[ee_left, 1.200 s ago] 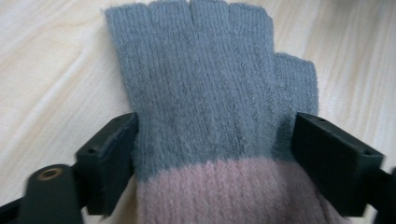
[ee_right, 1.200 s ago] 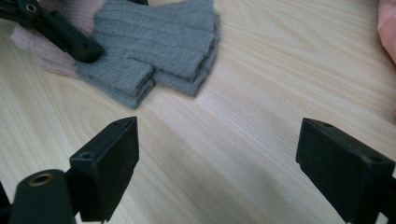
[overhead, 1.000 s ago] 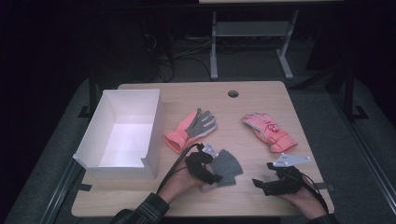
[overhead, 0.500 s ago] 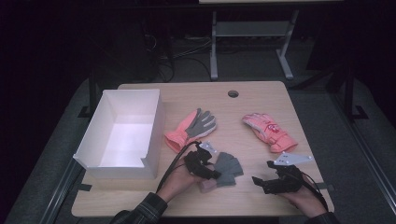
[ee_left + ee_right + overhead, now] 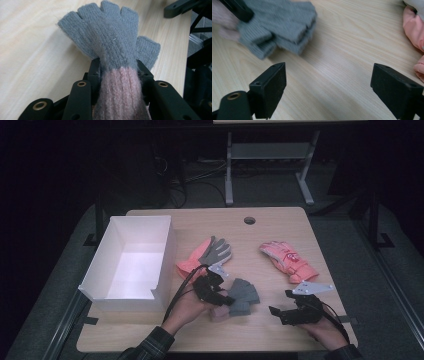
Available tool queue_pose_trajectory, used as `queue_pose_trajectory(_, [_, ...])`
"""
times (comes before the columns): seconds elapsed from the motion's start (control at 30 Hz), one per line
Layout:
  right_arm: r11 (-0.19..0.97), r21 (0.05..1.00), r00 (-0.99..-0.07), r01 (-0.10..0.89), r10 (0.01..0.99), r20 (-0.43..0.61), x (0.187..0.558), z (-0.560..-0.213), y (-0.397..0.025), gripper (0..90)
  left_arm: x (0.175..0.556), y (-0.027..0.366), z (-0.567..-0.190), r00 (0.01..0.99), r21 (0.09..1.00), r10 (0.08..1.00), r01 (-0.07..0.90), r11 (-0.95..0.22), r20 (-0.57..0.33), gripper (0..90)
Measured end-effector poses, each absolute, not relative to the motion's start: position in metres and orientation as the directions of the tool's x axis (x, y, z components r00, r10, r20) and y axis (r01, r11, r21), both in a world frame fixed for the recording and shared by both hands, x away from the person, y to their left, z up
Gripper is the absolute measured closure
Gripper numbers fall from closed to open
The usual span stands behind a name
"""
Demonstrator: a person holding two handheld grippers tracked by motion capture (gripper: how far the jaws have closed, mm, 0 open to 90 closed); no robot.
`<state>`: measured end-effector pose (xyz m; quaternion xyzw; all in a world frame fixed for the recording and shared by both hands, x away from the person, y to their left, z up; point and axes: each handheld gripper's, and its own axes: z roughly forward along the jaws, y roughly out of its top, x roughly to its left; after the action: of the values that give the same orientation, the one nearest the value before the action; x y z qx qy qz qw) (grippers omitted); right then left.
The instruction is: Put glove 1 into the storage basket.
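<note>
At the left of the high view sits a white box (image 5: 131, 265). Right of it, low centre, the left gripper (image 5: 220, 295) is clamped on the grey fingerless glove (image 5: 243, 294); the left gripper view shows the glove's pink ribbed cuff pinched between the jaws. Lower right, the right gripper (image 5: 280, 312) rests with jaws wide apart, the glove well ahead of them. No writing is readable.

grey glove (image 5: 110, 37) cuff cut off at bottom edge (left gripper view), pink glove (image 5: 414, 30) cropped at right edge
</note>
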<state>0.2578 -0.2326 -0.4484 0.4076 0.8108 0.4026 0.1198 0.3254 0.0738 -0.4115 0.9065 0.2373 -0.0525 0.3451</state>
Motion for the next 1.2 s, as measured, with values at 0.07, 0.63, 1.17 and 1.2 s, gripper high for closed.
queue_pose_trajectory(0.07, [0.345,0.751,-0.64,0.563,0.757,0.132,0.258,-0.449,-0.233,13.0,0.326,0.076,-0.404,0.879,0.606,0.399,0.47,-0.642,-0.259,65.2])
queue_pose_trajectory(0.63, [0.34,0.75,-0.628,0.567,0.768,0.127,0.261,-0.45,-0.232,13.0,0.344,0.115,-0.329,0.841,0.663,0.493,0.502,-0.555,-0.223,65.4])
queue_pose_trajectory(1.17, [0.343,0.751,-0.633,0.564,0.764,0.126,0.263,-0.449,-0.229,13.0,0.365,0.176,-0.278,0.76,0.682,0.624,0.554,-0.478,-0.18,65.2])
queue_pose_trajectory(1.2, [0.344,0.751,-0.634,0.564,0.763,0.126,0.264,-0.449,-0.228,13.0,0.366,0.18,-0.276,0.753,0.685,0.634,0.555,-0.472,-0.174,65.2])
